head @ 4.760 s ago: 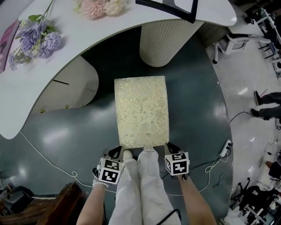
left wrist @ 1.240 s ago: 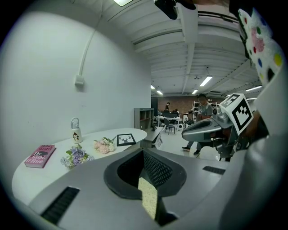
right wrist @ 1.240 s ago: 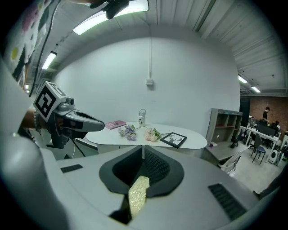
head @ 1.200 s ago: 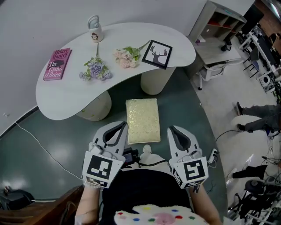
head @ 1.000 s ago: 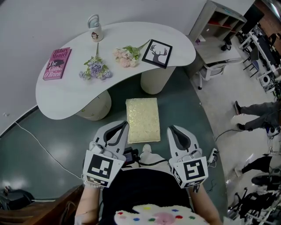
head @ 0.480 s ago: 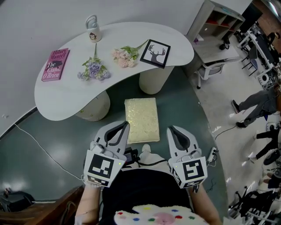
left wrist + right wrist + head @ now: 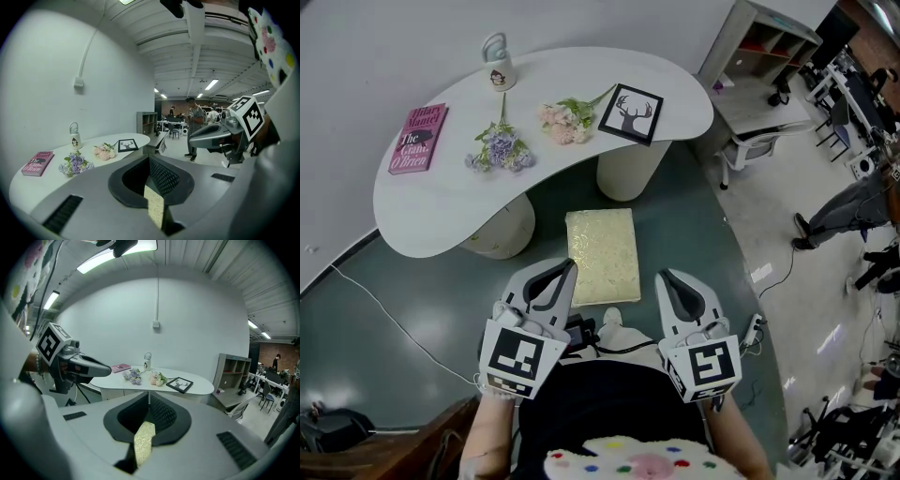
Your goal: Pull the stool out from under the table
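Note:
The stool (image 7: 602,255), a rectangular seat in pale yellow patterned fabric, stands on the dark green floor in front of the white curved table (image 7: 450,192), out from beneath its top. My left gripper (image 7: 568,265) and right gripper (image 7: 661,277) are held up side by side near my chest, both shut and empty, well above the stool's near end. In the left gripper view the shut left gripper (image 7: 149,157) shows a sliver of the stool (image 7: 154,206) below it. The right gripper view shows the right gripper (image 7: 149,405) shut, with the stool (image 7: 143,439) beneath.
On the table lie a pink book (image 7: 416,138), purple flowers (image 7: 498,150), pink flowers (image 7: 561,117), a framed deer picture (image 7: 632,114) and a white bottle (image 7: 496,62). Two pedestals (image 7: 628,173) carry the table. A power strip (image 7: 757,330) lies right; a person (image 7: 853,202) walks there.
Since the earliest frame both grippers have come off the stool's near edge and risen to chest height as the view lifted. Over the last second only the person at right has moved.

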A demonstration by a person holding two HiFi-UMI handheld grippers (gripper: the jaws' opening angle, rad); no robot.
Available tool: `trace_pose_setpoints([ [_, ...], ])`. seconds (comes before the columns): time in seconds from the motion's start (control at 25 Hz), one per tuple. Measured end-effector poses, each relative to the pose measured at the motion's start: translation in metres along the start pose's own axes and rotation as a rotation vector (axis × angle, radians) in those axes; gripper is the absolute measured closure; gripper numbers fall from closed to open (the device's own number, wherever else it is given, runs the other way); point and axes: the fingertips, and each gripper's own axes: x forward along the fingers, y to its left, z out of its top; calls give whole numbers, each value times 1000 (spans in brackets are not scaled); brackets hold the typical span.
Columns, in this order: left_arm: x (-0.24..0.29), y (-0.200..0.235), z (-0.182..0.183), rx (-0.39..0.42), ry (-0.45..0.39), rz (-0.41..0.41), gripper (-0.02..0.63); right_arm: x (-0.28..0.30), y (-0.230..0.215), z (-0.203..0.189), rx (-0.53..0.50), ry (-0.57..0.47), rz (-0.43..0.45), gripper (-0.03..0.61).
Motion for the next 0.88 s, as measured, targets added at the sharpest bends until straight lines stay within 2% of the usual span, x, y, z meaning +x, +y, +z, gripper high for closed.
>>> trace_pose_setpoints([
  [0.88,3,-3,-3,5,13,-15,598,0,3,-1,-23,11,4,538],
])
